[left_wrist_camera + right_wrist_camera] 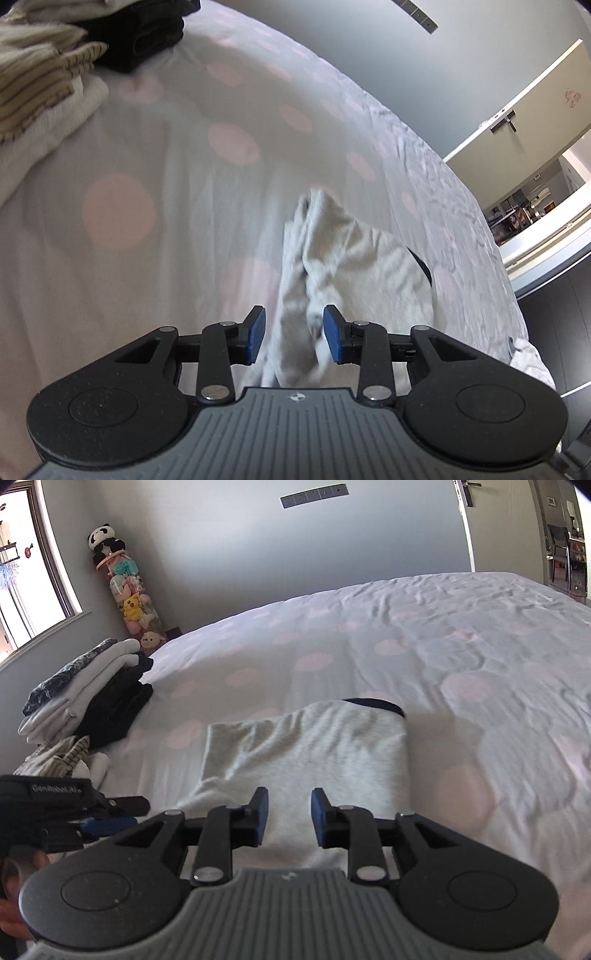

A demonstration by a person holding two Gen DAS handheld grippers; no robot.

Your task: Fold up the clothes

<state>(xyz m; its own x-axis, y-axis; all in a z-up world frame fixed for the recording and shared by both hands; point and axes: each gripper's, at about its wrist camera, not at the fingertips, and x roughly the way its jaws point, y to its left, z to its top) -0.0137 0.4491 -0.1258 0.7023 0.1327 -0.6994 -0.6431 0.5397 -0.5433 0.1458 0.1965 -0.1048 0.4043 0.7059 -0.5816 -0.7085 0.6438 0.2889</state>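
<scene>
A light grey T-shirt (pixel 306 746) with a dark collar lies folded on the bed, just ahead of my right gripper (pixel 290 816). That gripper hovers over the shirt's near edge with its blue pads apart and nothing pinched between them. In the left wrist view the same shirt (pixel 354 251) looks bunched along its near side. A ridge of its cloth runs between the pads of my left gripper (pixel 295 334). The left pad stands clear of the cloth, so the jaws are open around it. The left gripper (pixel 122 814) also shows side-on at the lower left of the right wrist view.
The bed (pixel 461 664) has a white cover with pink dots. A stack of folded clothes (pixel 92 694) and a striped pile (pixel 66 757) sit at its left side. A tube of plush toys (pixel 129 590) stands in the corner. The bed's edge (pixel 517 314) is on the right.
</scene>
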